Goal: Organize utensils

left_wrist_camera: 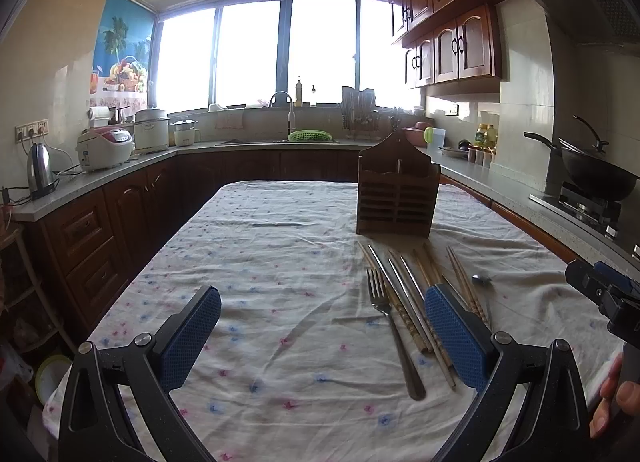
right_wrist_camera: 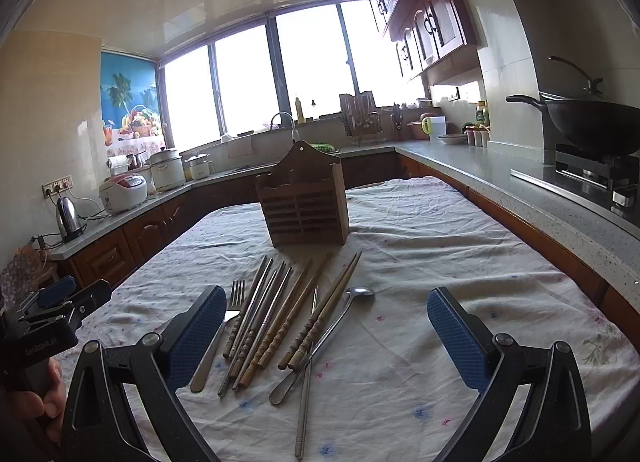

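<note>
A dark wooden slatted utensil holder (left_wrist_camera: 396, 193) (right_wrist_camera: 304, 201) stands upright on the floral tablecloth (left_wrist_camera: 260, 262). In front of it, loose on the cloth, lie a metal fork (left_wrist_camera: 390, 326) (right_wrist_camera: 224, 326), several wooden chopsticks (right_wrist_camera: 288, 318), metal chopsticks (right_wrist_camera: 260, 302) and a metal spoon (left_wrist_camera: 482, 282) (right_wrist_camera: 332, 326). My left gripper (left_wrist_camera: 324, 336) is open above the cloth, and its right pad (left_wrist_camera: 456, 334) hides part of the chopsticks. My right gripper (right_wrist_camera: 326, 334) is open over the near ends of the spoon and chopsticks. Neither holds anything.
Each gripper shows at the edge of the other's view, with a hand on its grip (left_wrist_camera: 616, 394) (right_wrist_camera: 36, 402). A counter runs round the table: kettle (left_wrist_camera: 40, 171) and rice cooker (left_wrist_camera: 104, 147) on the left, sink tap (left_wrist_camera: 282, 101) at the back, wok (right_wrist_camera: 592, 121) on the stove at right.
</note>
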{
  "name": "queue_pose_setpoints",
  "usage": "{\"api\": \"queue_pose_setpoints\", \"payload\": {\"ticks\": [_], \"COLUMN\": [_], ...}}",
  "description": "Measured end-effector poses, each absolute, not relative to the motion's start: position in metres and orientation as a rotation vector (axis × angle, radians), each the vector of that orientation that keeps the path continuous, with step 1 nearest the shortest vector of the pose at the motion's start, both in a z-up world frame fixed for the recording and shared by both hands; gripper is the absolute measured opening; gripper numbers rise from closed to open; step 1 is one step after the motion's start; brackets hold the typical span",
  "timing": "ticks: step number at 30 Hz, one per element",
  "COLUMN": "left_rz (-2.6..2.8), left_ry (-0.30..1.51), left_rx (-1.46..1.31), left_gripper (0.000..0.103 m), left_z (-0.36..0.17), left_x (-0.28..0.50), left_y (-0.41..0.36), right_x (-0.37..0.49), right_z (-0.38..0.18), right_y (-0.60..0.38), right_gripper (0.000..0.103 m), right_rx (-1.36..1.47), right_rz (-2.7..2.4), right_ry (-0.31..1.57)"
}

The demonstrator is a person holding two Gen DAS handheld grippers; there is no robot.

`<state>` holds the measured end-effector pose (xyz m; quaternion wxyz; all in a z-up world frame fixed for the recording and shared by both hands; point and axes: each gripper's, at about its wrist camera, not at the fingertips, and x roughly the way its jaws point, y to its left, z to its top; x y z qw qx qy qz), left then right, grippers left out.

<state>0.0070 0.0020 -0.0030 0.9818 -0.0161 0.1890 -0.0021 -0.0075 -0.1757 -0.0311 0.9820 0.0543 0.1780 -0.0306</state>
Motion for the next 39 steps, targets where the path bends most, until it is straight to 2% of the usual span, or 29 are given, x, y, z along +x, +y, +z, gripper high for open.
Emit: {"api": "queue_pose_setpoints", "payload": {"ticks": [4, 10, 15, 23, 29, 34, 36, 39], "left_rz": [-0.013, -0.014, -0.023, -0.088, -0.096, -0.167, -0.198, -0.223], "left_ry": [0.414, 0.559, 0.528, 0.652, 0.743, 0.788, 0.816, 0.869], "left_rx": [-0.042, -0.041, -0.038, -0.055, 0.041, 0.006, -0.020, -0.023], "left_gripper": [0.102, 0.102, 0.102, 0.102, 0.095, 0.083, 0.076, 0.070], "left_z": [-0.005, -0.004, -0.005, -0.004, -0.005, -0.016, -0.024, -0.038], "left_x": [0.013, 0.026, 0.037, 0.075, 0.116, 0.160, 0.177, 0.210], "left_y": [0.005, 0.011, 0.012, 0.022, 0.025, 0.021, 0.019, 0.017], "right_x": [-0.005, 0.001, 0.008, 0.029, 0.050, 0.075, 0.087, 0.105], "right_z": [-0.032, -0.032, -0.033, -0.037, -0.049, -0.060, -0.067, -0.079], "right_y": [-0.177, -0.181, -0.185, -0.197, -0.214, -0.224, -0.229, -0.236], "right_gripper": [0.101, 0.101, 0.101, 0.101, 0.100, 0.089, 0.079, 0.069], "right_rx": [0.122, 0.142, 0.155, 0.214, 0.327, 0.399, 0.430, 0.493], "right_rz": [-0.057, -0.054, -0.054, -0.026, 0.008, 0.033, 0.038, 0.058], "right_ry": [0.370, 0.396, 0.424, 0.508, 0.595, 0.679, 0.729, 0.797]}}
